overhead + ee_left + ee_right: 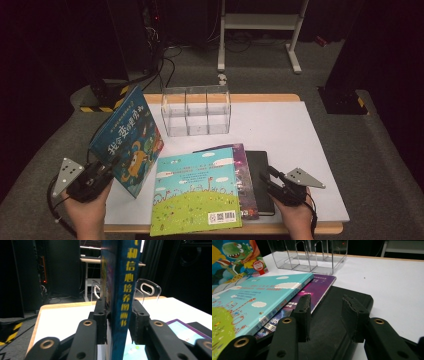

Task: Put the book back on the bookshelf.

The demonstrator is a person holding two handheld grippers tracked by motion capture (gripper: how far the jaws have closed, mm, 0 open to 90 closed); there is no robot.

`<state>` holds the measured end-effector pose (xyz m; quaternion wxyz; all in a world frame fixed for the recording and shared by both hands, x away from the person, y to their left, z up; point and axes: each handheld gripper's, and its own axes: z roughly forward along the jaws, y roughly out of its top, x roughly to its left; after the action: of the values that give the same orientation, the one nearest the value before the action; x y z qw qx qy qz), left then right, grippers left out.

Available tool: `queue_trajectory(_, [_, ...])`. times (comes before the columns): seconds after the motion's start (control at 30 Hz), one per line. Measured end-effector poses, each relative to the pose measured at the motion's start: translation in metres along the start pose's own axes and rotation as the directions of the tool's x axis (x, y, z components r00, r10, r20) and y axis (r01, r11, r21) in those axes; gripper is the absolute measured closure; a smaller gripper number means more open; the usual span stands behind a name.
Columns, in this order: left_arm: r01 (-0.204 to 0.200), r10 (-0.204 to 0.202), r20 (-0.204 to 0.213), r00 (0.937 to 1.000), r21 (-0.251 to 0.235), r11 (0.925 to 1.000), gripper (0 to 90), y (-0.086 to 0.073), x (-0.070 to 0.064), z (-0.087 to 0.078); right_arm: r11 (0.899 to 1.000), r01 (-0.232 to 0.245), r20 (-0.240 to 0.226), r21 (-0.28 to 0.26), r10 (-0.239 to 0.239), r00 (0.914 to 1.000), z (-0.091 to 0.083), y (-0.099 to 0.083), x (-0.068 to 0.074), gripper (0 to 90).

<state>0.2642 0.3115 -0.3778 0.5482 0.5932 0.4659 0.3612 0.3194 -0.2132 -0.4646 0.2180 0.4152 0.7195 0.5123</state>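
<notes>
Blue picture book [127, 140]: held upright and tilted at the table's left edge, spine clamped between the jaws of the left gripper [107, 167]. Right gripper [270, 180]: jaws parted, holding nothing, over the black notebook [261, 172]. Adjacent: green-and-blue book [197, 192] stacked on purple book [245, 175]; clear divided rack [196, 110] behind.

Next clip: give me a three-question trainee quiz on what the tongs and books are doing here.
1. True or false: the left tongs are shut on the dinosaur book.
2. Which book lies on top of the stack? A) black book B) purple book C) green book
3. Fill in: the clear organizer has ___ compartments.

Key
1. True; the jaws clamp its spine.
2. C; the green book covers the purple book, beside the black book. The right tongs hover open.
3. Three.
</notes>
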Motion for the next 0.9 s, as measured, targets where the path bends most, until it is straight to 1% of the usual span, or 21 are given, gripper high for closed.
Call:
queue_trajectory(0.07, [-0.001,0.001,-0.015,0.9999,0.002,1.0000,69.8,0.000,-0.001,0.003,1.000,-0.003,0.008,0.003,0.003,1.0000,-0.003,-0.002,-0.001,59.2])
queue_trajectory(0.1, [-0.014,0.014,-0.029,0.9995,0.000,0.9999,71.3,0.001,-0.003,0.005,1.000,-0.004,0.012,0.004,0.004,0.9999,-0.004,-0.003,-0.001,59.0])
queue_trajectory(0.13, [-0.018,0.018,-0.036,0.9992,0.000,0.9998,71.2,0.001,-0.004,0.007,1.000,-0.005,0.016,0.006,0.004,0.9999,-0.005,-0.004,-0.002,59.0])
queue_trajectory(0.17, [-0.019,0.019,-0.037,0.9991,0.002,0.9998,69.1,0.002,-0.004,0.009,1.000,-0.004,0.020,0.009,0.004,0.9998,-0.006,-0.005,-0.002,58.8])
queue_trajectory(0.23, [-0.019,0.019,-0.046,0.9988,0.004,0.9998,67.9,0.003,-0.005,0.012,1.000,-0.002,0.026,0.013,0.002,0.9997,-0.008,-0.007,-0.002,58.6])
queue_trajectory(0.37, [0.004,-0.003,-0.026,0.9997,0.009,1.0000,66.5,0.005,-0.004,0.019,1.000,-0.006,0.037,0.021,0.005,0.9993,-0.012,-0.010,-0.002,58.4])
queue_trajectory(0.43, [0.005,-0.005,-0.019,0.9998,0.016,0.9999,62.8,0.005,-0.003,0.021,1.000,-0.009,0.040,0.026,0.008,0.9992,-0.012,-0.011,-0.002,58.0])
queue_trajectory(0.5, [0.007,-0.007,-0.015,0.9999,0.022,0.9997,60.9,0.007,-0.002,0.024,0.999,-0.003,0.043,0.036,0.001,0.9991,-0.011,-0.012,-0.002,57.3])
queue_trajectory(0.57, [0.023,-0.023,-0.003,0.9997,0.020,0.9995,61.1,0.009,0.000,0.025,0.999,0.018,0.051,0.051,-0.020,0.9985,-0.009,-0.013,-0.002,57.1])
queue_trajectory(0.63, [0.026,-0.026,0.000,0.9997,0.021,0.9994,63.5,0.010,0.002,0.027,0.998,0.023,0.054,0.060,-0.026,0.9982,-0.008,-0.012,-0.003,56.8])
queue_trajectory(0.7, [0.022,-0.022,0.002,0.9998,0.033,0.9992,64.9,0.010,0.002,0.030,0.997,0.028,0.053,0.071,-0.032,0.9981,-0.007,-0.009,-0.007,56.9])
queue_trajectory(0.73, [0.017,-0.017,0.009,0.9998,0.037,0.9992,64.9,0.010,0.003,0.031,0.997,0.022,0.050,0.074,-0.026,0.9984,-0.006,-0.007,-0.009,56.9])
queue_trajectory(0.77, [0.023,-0.024,0.020,0.9995,0.037,0.9990,65.1,0.011,0.003,0.031,0.997,0.020,0.042,0.074,-0.023,0.9989,-0.006,-0.006,-0.011,56.9])
queue_trajectory(0.8, [0.024,-0.025,0.023,0.9994,0.040,0.9989,68.7,0.011,0.004,0.032,0.996,0.036,0.047,0.082,-0.040,0.9981,-0.007,-0.005,-0.013,57.0])
queue_trajectory(0.87, [-0.002,0.001,0.027,0.9996,0.046,0.9990,76.4,0.012,0.003,0.032,0.996,0.042,0.044,0.082,-0.046,0.9980,-0.008,-0.005,-0.015,57.1])
queue_trajectory(0.9, [-0.018,0.018,0.009,0.9998,0.048,0.9987,77.0,0.012,0.001,0.032,0.997,0.031,0.041,0.074,-0.034,0.9986,-0.010,-0.006,-0.017,57.2])
